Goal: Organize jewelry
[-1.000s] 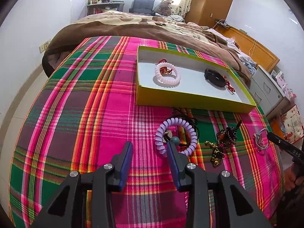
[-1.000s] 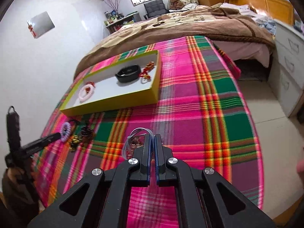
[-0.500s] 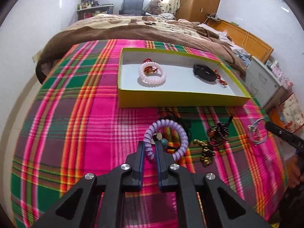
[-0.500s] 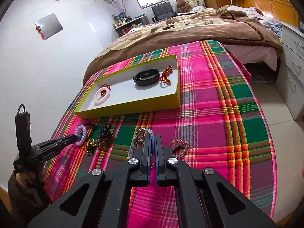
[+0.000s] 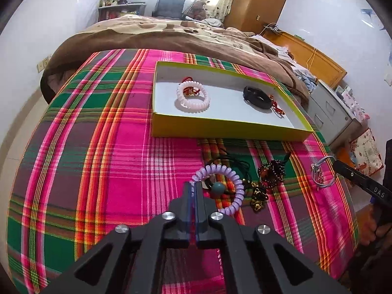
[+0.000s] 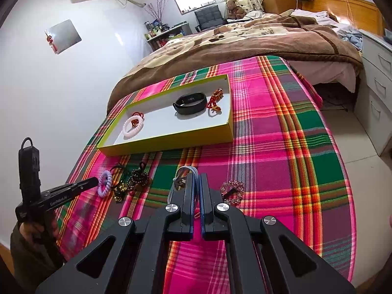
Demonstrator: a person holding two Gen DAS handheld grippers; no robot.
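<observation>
My left gripper (image 5: 195, 186) is shut on the near-left rim of a purple coil bracelet (image 5: 232, 183), lifted slightly off the plaid cloth. My right gripper (image 6: 196, 178) is shut on a pale blue hair tie ring (image 6: 182, 172), which also shows in the left wrist view (image 5: 324, 171). A yellow-green box (image 5: 220, 131) holds a pink coil bracelet (image 5: 193, 96), a black band (image 5: 256, 98) and a red cord charm (image 5: 275, 105). A dark bead bracelet (image 5: 272, 171), a gold charm (image 5: 257, 196) and black cord lie beside the purple bracelet.
A beaded ring brooch (image 6: 232, 191) lies on the cloth right of my right gripper. A bed with a brown blanket (image 5: 159, 36) stands behind the table. White drawers (image 6: 377, 85) stand at the right. The table edge curves close on the right.
My left gripper closed on the purple coil bracelet and began lifting it. My right gripper, still shut on the blue ring, rose and pulled back, which revealed the beaded brooch.
</observation>
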